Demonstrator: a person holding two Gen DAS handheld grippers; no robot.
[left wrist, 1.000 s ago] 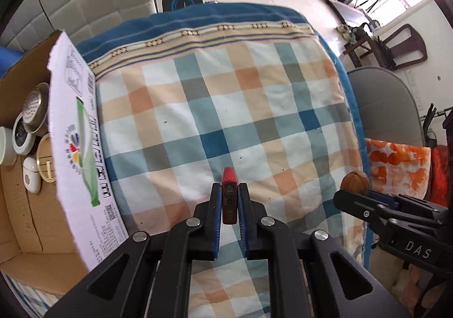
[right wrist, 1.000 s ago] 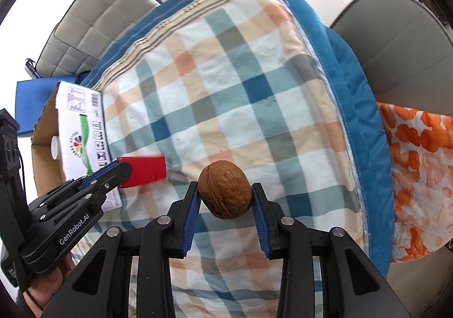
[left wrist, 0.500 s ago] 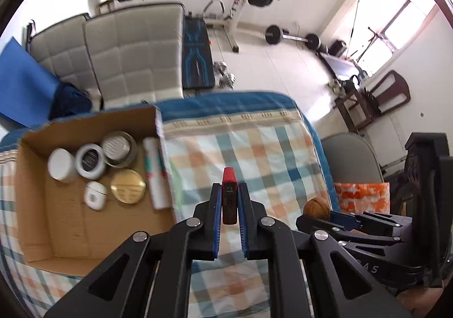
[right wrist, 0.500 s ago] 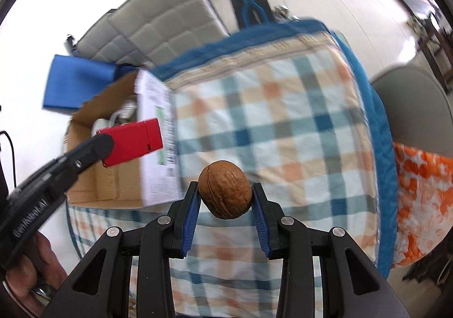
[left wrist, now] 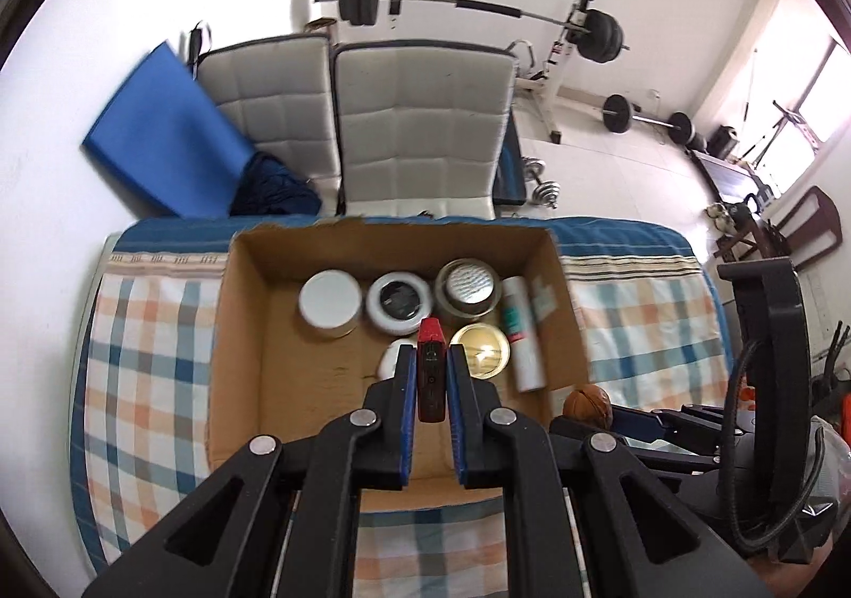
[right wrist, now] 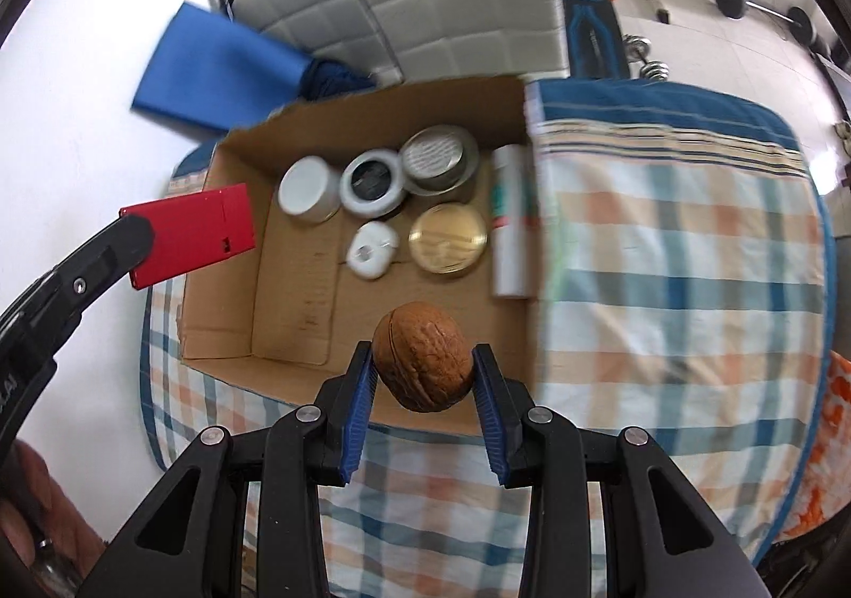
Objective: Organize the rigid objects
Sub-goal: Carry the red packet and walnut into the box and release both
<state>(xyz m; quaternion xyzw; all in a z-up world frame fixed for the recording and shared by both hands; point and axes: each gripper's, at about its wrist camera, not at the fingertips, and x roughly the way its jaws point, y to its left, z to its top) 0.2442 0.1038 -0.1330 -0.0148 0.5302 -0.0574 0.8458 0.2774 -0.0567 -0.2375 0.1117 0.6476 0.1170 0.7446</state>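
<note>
A home gym room, barbell rack (left wrist: 478,7) against the white wall, two grey padded chairs (left wrist: 420,130) backed up to a table under a checked cloth (right wrist: 675,247). On that cloth sits an open cardboard box (left wrist: 244,358), and everything else lies around it.

Inside the box, along its far wall, stand a white-lidded jar (right wrist: 307,189), a white tin with a dark top (right wrist: 372,182) and a metal tin (right wrist: 439,156). Nearer than those lie a small white case (right wrist: 372,250) and a gold-lidded tin (right wrist: 448,239), with a white tube (right wrist: 511,225) along the box's right wall.

The left gripper (left wrist: 431,388) hangs above the box, its blue pads (left wrist: 408,385) pressed tight on a flat red case (left wrist: 430,374), held on edge in the left wrist view. From the right wrist camera the same red case (right wrist: 191,236) appears over the box's left wall.

The right gripper (right wrist: 423,374) is over the near right part of the box, fingers closed part way on a walnut (right wrist: 423,364) clamped between the pads; how high above the box floor it is I can't really judge
</note>
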